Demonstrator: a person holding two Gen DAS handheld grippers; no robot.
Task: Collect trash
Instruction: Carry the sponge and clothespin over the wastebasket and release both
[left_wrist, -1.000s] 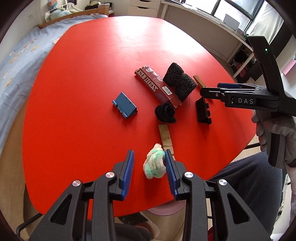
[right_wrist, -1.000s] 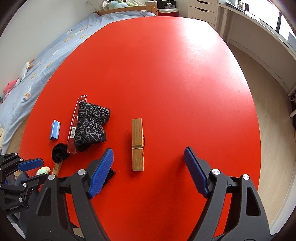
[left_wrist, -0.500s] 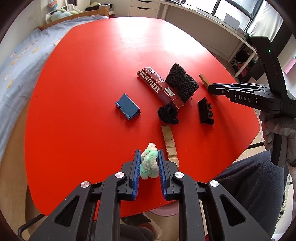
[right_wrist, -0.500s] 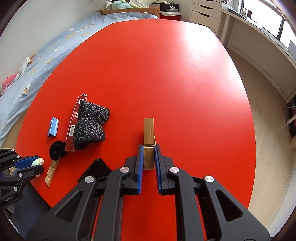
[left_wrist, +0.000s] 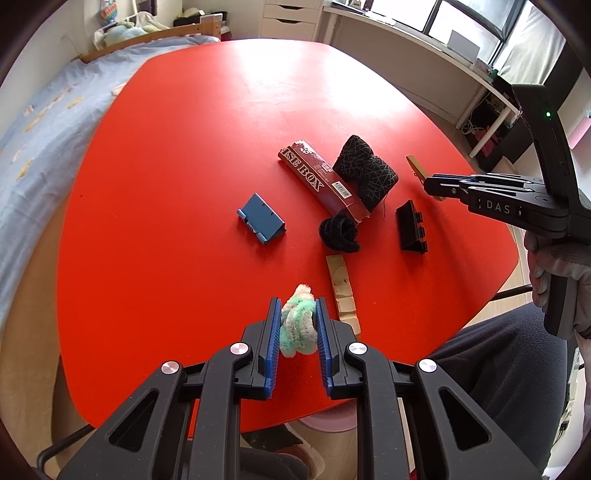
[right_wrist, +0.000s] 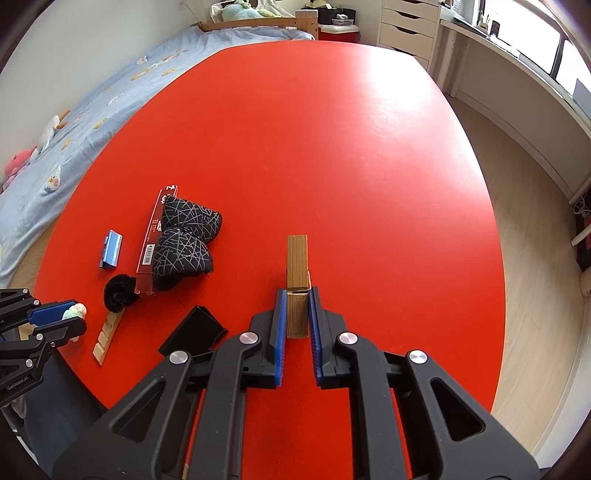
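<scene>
— Gripping two things at once, are you? What has each tool got?

— My left gripper (left_wrist: 297, 325) is clamped on the green and white fuzzy bundle (left_wrist: 298, 325), blue pads pressed against both of its sides, near the edge of the red table (left_wrist: 184, 147) closest to me. My right gripper (right_wrist: 296, 314) is closed on the wooden clothespin (right_wrist: 297, 273), pinching its near end while the far end pokes out ahead of the fingers.

— Is the clothespin lifted off the table?

— I cannot tell from either view.

— And the other bits?

— Lying loose on the table. A dark red box (left_wrist: 321, 181) sits with a black patterned pouch (left_wrist: 365, 173) touching its right side. A black fuzzy ring (left_wrist: 339, 234) lies at the box's near end, a blue clip (left_wrist: 261, 218) apart to the left, a black plastic piece (left_wrist: 410, 230) to the right. A pale wooden strip (left_wrist: 342, 288) rests just beside my left fingers.
</scene>
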